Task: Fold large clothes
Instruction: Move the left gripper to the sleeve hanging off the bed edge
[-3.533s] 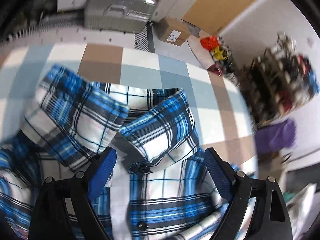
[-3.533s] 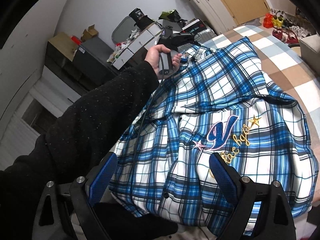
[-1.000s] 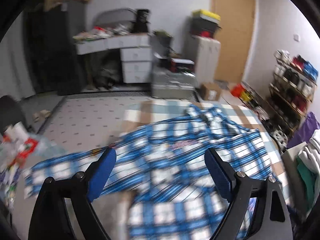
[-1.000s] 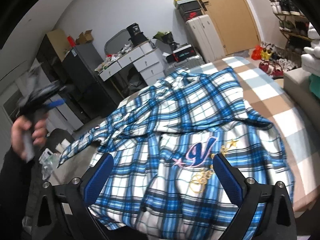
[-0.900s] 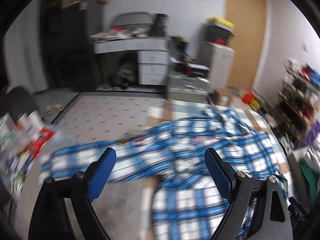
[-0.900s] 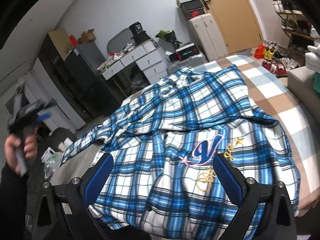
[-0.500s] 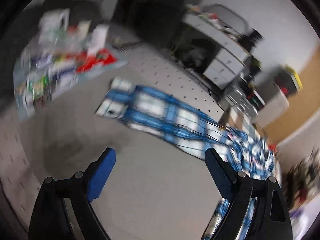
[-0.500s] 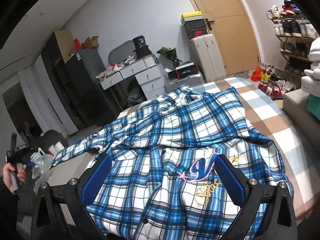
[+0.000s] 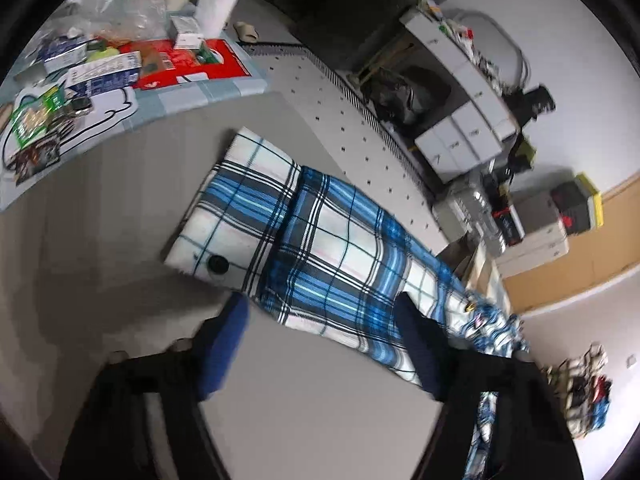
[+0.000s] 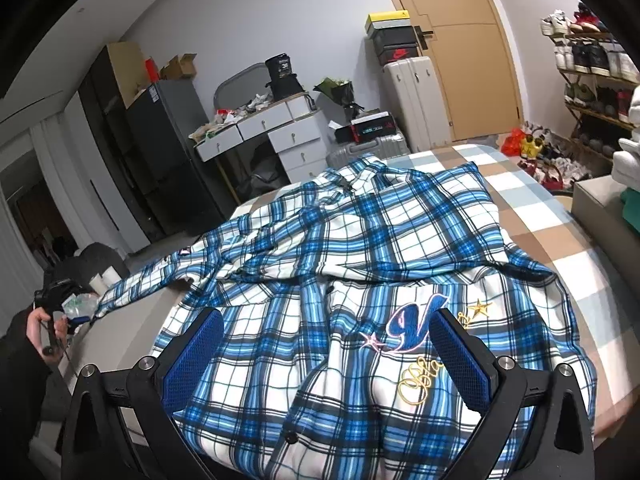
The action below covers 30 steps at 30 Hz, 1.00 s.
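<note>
Jaws of the left gripper (image 9: 320,344) are closing, with the plaid shirt's sleeve (image 9: 320,256) lying just ahead between the tips, not yet pinched. Its long axis runs from the buttoned cuff (image 9: 236,216) at far left back to the shirt (image 10: 360,280) spread on the bed (image 10: 560,240). Right gripper (image 10: 328,356) hovers spread wide over the chest, gripping nothing.

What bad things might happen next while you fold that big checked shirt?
The left tongs are closing just short of the sleeve, with nothing pinched yet, so they might catch only an edge and let it slip. The cuff lies close to the clutter at the bed's corner, so a tug could drag things over. The shirt is already rumpled in the middle, and folding the sleeve over it may trap wrinkles.
</note>
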Each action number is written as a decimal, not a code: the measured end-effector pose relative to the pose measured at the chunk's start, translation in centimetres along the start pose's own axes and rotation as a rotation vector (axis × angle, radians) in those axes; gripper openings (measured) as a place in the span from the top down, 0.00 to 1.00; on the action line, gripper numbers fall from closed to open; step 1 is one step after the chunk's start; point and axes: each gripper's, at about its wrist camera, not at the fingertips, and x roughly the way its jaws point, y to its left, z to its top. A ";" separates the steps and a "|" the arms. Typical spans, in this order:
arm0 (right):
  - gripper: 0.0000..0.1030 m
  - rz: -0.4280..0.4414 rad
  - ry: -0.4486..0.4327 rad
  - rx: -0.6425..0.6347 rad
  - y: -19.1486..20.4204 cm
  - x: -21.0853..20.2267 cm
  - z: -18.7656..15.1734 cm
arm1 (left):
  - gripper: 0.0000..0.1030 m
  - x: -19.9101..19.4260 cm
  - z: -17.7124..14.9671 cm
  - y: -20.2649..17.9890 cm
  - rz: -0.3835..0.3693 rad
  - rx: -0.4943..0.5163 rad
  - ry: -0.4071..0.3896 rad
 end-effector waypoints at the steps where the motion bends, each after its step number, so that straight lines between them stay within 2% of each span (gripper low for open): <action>1: 0.00 -0.001 0.000 0.001 0.0 0.0 0.0 | 0.43 0.5 0.0 -0.2 0.022 0.006 -0.001; 3: 0.00 -0.007 0.003 0.001 0.0 0.1 0.0 | 0.52 0.4 0.2 0.8 0.044 0.003 0.001; 4: 0.00 -0.009 0.006 0.002 0.1 0.1 0.0 | 0.61 0.6 0.2 0.8 0.059 0.001 -0.006; 5: 0.00 -0.006 0.010 0.003 0.1 0.2 -0.1 | 0.73 0.3 0.4 1.2 0.078 0.008 -0.016; 6: 0.00 -0.003 0.010 0.004 0.1 0.1 -0.1 | 0.80 0.3 0.4 1.2 0.105 0.018 -0.023; 7: 0.00 -0.003 0.008 0.003 0.1 0.1 0.0 | 0.92 0.0 0.4 1.7 0.124 0.022 -0.027; 11: 0.00 0.000 0.001 -0.003 0.3 -0.1 -0.1 | 1.00 -0.4 0.5 2.8 0.101 -0.015 -0.037; 15: 0.00 0.003 0.006 -0.009 0.4 0.0 -0.1 | 1.00 -2.0 0.9 2.5 0.077 0.007 -0.099; 18: 0.00 0.008 0.005 -0.009 0.4 0.0 -0.1 | 1.00 -3.4 1.4 1.9 0.031 0.043 -0.142; 20: 0.00 0.013 0.010 -0.006 0.4 0.1 -0.1 | 1.00 -4.1 1.3 1.9 0.036 0.033 -0.161; 21: 0.00 0.015 0.011 -0.004 0.4 0.1 -0.1 | 1.00 -4.1 1.3 2.2 0.030 0.010 -0.155; 25: 0.00 0.023 0.014 -0.002 0.4 0.1 -0.1 | 0.98 -2.0 0.9 3.7 -0.011 -0.070 -0.016; 27: 0.00 0.025 0.013 -0.004 0.5 0.1 -0.1 | 0.83 -0.9 0.5 3.9 -0.019 -0.081 0.040; 28: 0.00 0.026 0.013 -0.004 0.5 0.1 -0.1 | 0.67 -0.6 0.3 3.9 -0.024 -0.083 0.046; 30: 0.00 0.030 0.015 -0.003 0.6 0.1 -0.1 | 0.55 -0.8 0.1 3.4 -0.010 -0.076 0.011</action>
